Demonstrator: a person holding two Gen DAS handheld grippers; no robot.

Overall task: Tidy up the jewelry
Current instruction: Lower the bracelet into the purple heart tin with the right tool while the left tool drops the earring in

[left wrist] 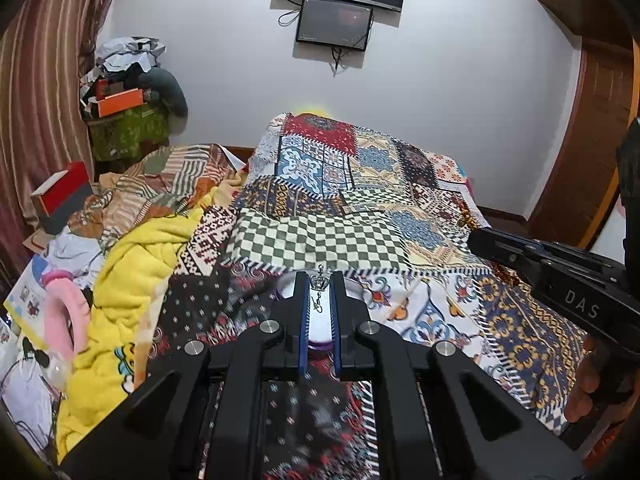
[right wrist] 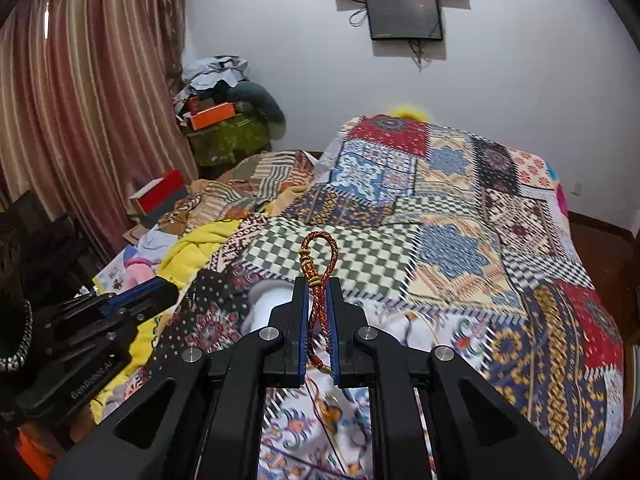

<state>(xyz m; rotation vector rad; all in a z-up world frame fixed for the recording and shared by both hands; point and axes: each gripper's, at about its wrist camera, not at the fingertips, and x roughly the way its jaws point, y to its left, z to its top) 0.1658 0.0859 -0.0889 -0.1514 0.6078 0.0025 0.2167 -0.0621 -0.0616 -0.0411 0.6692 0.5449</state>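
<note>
In the left wrist view my left gripper (left wrist: 319, 280) is shut on a small silver crown pendant (left wrist: 319, 282) with a thin chain hanging between the blue pads. Right under it sits a round white dish (left wrist: 356, 293) on the patchwork bedspread. In the right wrist view my right gripper (right wrist: 318, 280) is shut on a red and gold braided cord bracelet (right wrist: 320, 264), whose loop sticks up past the fingertips. The same white dish (right wrist: 266, 300) shows, blurred, just left of the right fingers. The right gripper (left wrist: 476, 240) also appears at the left view's right edge, and the left gripper (right wrist: 168, 288) at the right view's left edge.
A patchwork bedspread (left wrist: 340, 216) covers the bed. A yellow blanket (left wrist: 136, 264) and a pink ring-shaped item (left wrist: 64, 312) lie at the left. Red boxes (left wrist: 60, 196) and piled clutter (left wrist: 128, 92) stand by the striped curtain. A person's hand (left wrist: 588, 384) holds the right gripper's handle.
</note>
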